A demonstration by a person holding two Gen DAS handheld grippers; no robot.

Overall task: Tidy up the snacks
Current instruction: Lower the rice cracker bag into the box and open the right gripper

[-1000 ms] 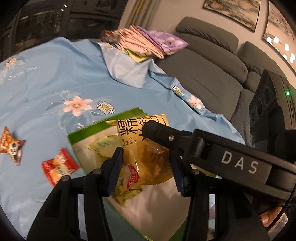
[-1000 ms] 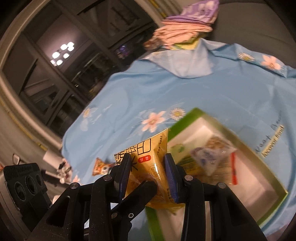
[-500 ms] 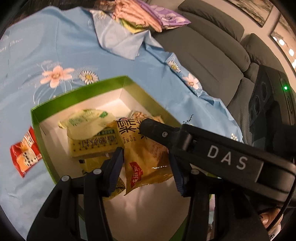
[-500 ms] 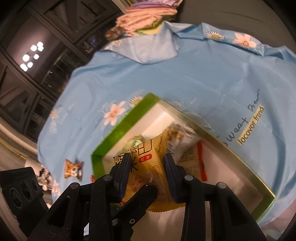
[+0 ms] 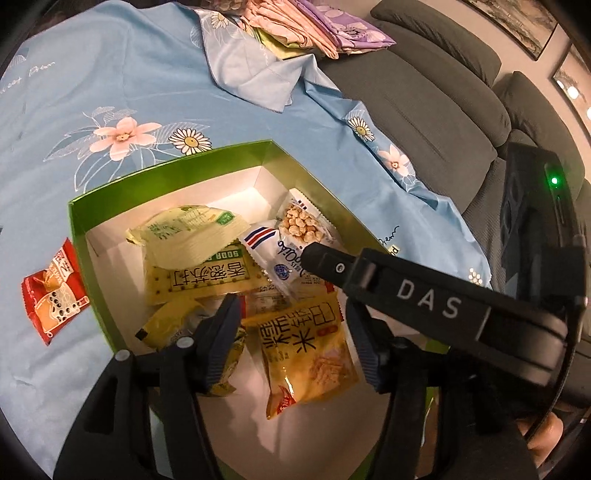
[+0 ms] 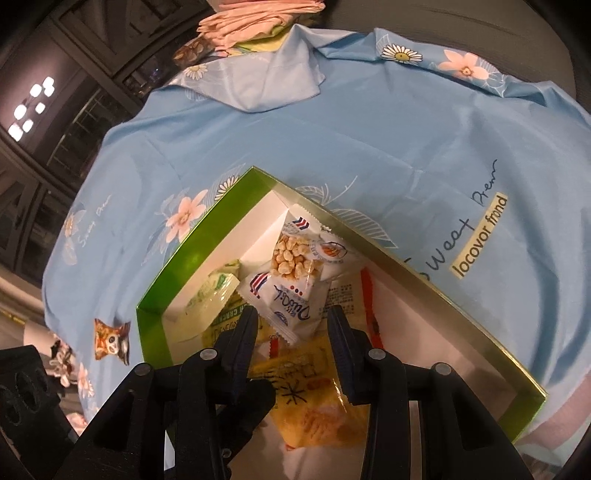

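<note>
A green box with a white inside point(image 5: 166, 173) point(image 6: 207, 221) sits on the blue flowered cloth and holds several snack packets. The yellow rice-cracker packet point(image 5: 306, 350) point(image 6: 314, 413) lies flat on the box floor. My left gripper point(image 5: 291, 339) hangs over it with its jaws opening; the packet is between the pads but neither pad presses it. My right gripper point(image 6: 291, 332) hovers just above the white peanut packet point(image 6: 295, 266), its jaws narrow and gripping nothing. One of its fingers point(image 5: 321, 258) crosses the left wrist view.
A red packet point(image 5: 53, 295) lies on the cloth left of the box. An orange packet point(image 6: 110, 339) lies further out. Folded cloths point(image 5: 314, 33) are piled at the far edge. A grey sofa point(image 5: 443, 110) runs along the right side.
Both grippers came down over the box. The left jaws widened and the yellow packet dropped out of them, turning to lie flat on the box floor.
</note>
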